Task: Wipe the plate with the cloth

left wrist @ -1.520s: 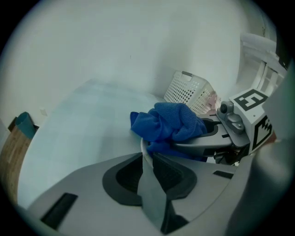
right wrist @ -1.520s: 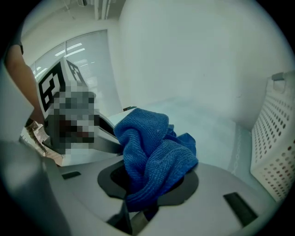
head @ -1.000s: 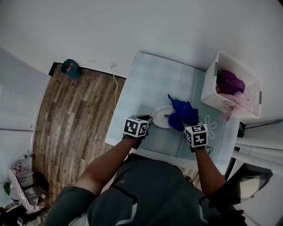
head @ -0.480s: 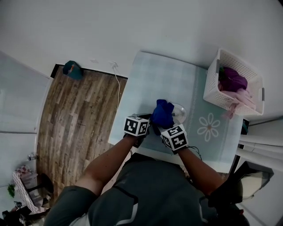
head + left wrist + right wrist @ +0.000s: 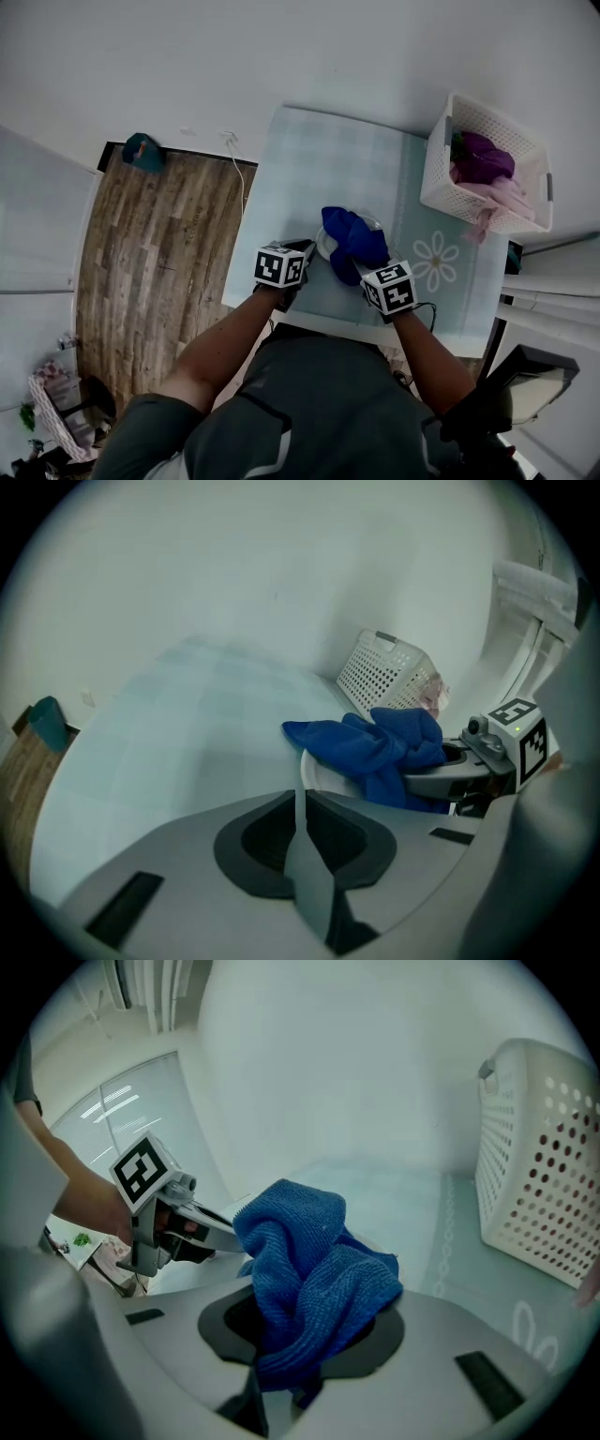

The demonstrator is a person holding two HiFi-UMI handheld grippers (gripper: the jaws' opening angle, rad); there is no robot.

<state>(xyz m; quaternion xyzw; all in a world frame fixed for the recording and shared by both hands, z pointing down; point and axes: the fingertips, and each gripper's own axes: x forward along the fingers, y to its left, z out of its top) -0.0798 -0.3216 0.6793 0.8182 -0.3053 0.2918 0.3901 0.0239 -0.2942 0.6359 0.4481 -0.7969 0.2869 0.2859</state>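
A white plate lies on the pale mat near the table's front, mostly covered by a bunched blue cloth. My left gripper is shut on the plate's near-left rim; in the left gripper view the rim runs as a thin white strip between the jaws. My right gripper is shut on the cloth, which presses onto the plate's middle and right. In the left gripper view the cloth lies over the plate, with the right gripper behind it.
A white perforated basket with purple and pink fabric stands at the table's far right corner. A daisy print marks the mat to the right of the plate. Wooden floor with a teal object lies beyond the left edge.
The right gripper carried the cloth leftward across the plate, then back a little toward the right. The left gripper kept its hold on the rim.
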